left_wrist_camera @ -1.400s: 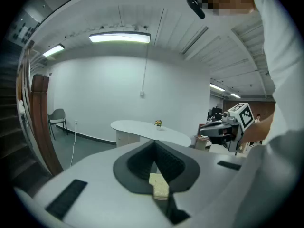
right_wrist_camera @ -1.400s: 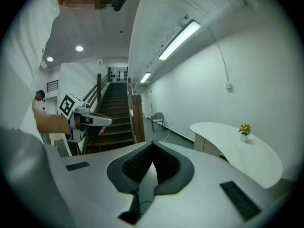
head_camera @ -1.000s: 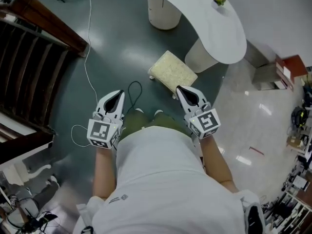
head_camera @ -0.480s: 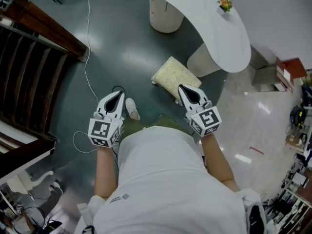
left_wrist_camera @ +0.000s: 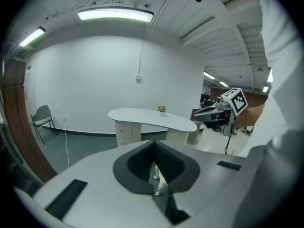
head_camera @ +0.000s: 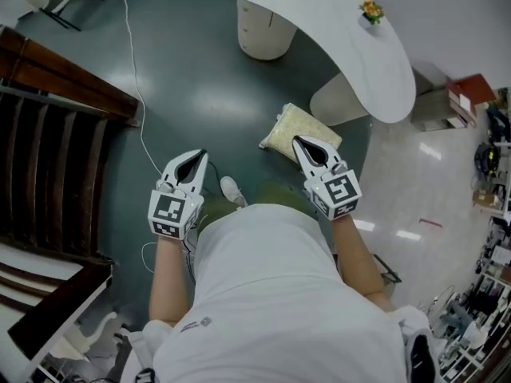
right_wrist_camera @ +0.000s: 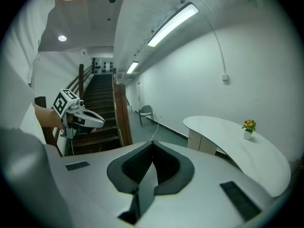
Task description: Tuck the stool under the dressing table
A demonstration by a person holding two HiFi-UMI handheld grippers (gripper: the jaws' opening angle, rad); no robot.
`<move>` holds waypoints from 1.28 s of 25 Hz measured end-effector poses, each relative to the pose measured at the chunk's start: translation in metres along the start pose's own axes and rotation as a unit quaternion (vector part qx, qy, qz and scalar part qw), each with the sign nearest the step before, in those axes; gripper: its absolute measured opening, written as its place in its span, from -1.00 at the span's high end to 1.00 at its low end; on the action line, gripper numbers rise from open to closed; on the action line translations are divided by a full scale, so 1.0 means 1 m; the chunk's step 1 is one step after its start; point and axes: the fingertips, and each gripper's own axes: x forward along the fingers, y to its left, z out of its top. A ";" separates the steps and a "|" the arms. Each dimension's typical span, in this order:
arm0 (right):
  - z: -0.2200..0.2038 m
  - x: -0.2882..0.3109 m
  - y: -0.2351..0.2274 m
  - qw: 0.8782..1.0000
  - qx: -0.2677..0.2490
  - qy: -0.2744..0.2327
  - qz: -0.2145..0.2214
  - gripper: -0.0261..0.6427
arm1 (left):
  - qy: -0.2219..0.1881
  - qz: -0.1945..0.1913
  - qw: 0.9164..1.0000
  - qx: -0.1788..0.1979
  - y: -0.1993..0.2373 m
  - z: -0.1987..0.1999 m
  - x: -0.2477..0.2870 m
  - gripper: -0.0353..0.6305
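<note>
item: stool (head_camera: 299, 130), cream cushioned top, pale legs; stands on the dark green floor (head_camera: 192, 78) just beside the nearer pedestal (head_camera: 339, 102) of the white curved surface (head_camera: 351, 46), out in front of that top's edge rather than beneath it. item: surface, kidney-shaped, on two pale pedestals, the farther one (head_camera: 263, 34) rounded; it carries a small flower pot (head_camera: 370, 11) near its far rim. item: left tool (head_camera: 200, 156), held in the person's left hand, jaws pressed together with nothing pinched; through the slit in the left gripper view only floor and a pale scrap of the stool show; it points forward and down over bare floor, well apart from the stool. item: right tool (head_camera: 298, 142), held in the right hand, jaws likewise pressed together and empty; in the head view its tip overlaps the stool's near edge, and contact cannot be told. item: white cable (head_camera: 136, 86), trailing across the floor left of the left tool. item: white shoe (head_camera: 232, 190), between the two tools. item: dark wooden staircase (head_camera: 48, 158), at the left. item: pale tiled floor (head_camera: 423, 198), at the right.
</note>
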 end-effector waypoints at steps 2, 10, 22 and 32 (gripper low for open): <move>-0.001 0.009 -0.001 1.000 0.012 0.005 -0.021 0.89 | 0.010 -0.026 1.000 0.015 0.011 0.001 0.009 0.89; -0.037 -0.004 -0.050 0.991 0.083 0.025 -0.098 0.89 | 0.043 -0.092 0.994 0.036 0.013 0.013 0.071 0.89; -0.167 -0.085 -0.163 0.955 0.221 0.067 -0.187 0.89 | 0.126 -0.140 0.981 0.038 -0.056 0.018 0.204 0.89; -0.281 -0.107 -0.180 0.918 0.308 0.126 -0.215 0.83 | 0.207 -0.181 0.961 0.004 -0.088 -0.016 0.281 0.89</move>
